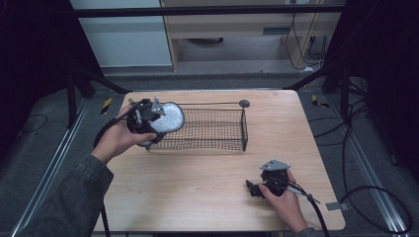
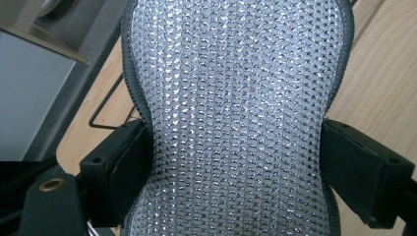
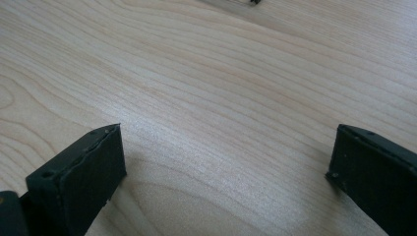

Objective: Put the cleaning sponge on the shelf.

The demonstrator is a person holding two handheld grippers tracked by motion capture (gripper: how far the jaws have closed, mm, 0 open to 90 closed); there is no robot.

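A silver sequinned pouch (image 1: 166,117) with a dark zip edge is held up at the left end of a black wire mesh basket (image 1: 242,129). My left gripper (image 1: 148,121) is shut on the pouch; in the left gripper view the pouch (image 2: 236,113) bulges between the two jaws, pinched at its waist. My right gripper (image 1: 254,188) rests low on the table near the front right, held by a hand. In the right gripper view its fingers (image 3: 81,177) stand wide apart over bare wood, with nothing between them.
The basket sits on a light wooden table (image 1: 207,173), toward its back middle, with a thin wire handle (image 1: 217,103) along its far side. Cables trail off the table's right and front edges. Dark frame legs and grey floor surround the table.
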